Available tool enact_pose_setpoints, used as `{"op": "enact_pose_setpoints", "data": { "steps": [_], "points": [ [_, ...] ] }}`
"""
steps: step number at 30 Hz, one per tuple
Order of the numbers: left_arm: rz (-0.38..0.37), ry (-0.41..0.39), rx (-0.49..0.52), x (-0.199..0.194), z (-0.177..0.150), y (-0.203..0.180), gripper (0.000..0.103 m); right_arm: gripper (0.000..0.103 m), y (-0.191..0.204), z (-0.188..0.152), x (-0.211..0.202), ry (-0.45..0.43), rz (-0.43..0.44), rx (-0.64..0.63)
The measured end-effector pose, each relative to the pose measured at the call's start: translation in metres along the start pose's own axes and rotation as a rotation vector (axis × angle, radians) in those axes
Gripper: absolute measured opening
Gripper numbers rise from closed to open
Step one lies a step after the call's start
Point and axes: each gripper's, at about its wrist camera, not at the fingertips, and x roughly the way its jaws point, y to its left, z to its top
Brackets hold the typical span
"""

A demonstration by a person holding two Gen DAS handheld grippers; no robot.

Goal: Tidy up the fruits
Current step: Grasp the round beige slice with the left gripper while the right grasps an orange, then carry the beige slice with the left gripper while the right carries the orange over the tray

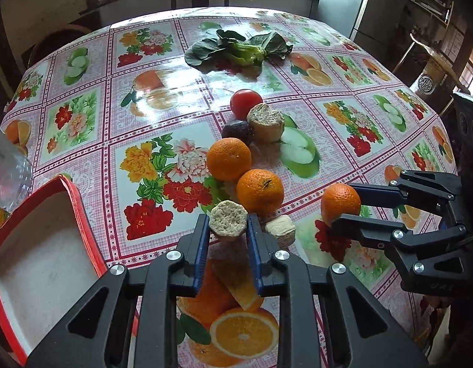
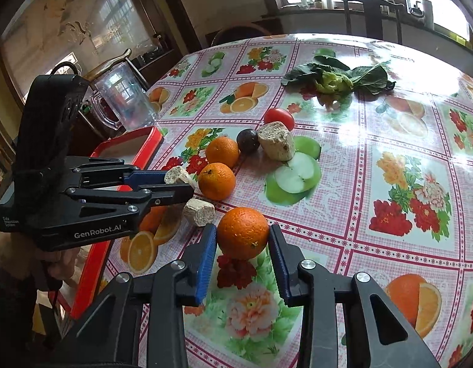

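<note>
Left gripper (image 1: 228,230) clamps beige chunk (image 1: 229,220); right gripper (image 1: 343,204) pinches orange (image 1: 339,203).

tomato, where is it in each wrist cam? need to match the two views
Left wrist: the tomato sits upper centre, just beyond the largest beige chunk and short of the leafy greens.
Right wrist: the tomato sits upper centre, again just behind that chunk, greens farther back to the right.
Shared landmark: the dark plum touching the chunk's left side.
</note>
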Motion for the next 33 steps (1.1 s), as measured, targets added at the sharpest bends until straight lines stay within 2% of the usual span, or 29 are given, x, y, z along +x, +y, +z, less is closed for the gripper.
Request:
{"op": "enact_pose_setpoints", "data": {
  "steps": [11, 33],
  "points": [
    [-0.007, -0.054, -0.039, -0.047, -0.032, -0.005, 0.021, 0.035, 0.020, -0.016, -0.028, -0.027, 0.013, -0.002],
    [0.028, -0.126, -0.152, -0.108, -0.114, 0.013, 0.021, 0.035, 0.102, -0.043, -0.049, -0.037, 0.065, -0.103]
  ]
}}
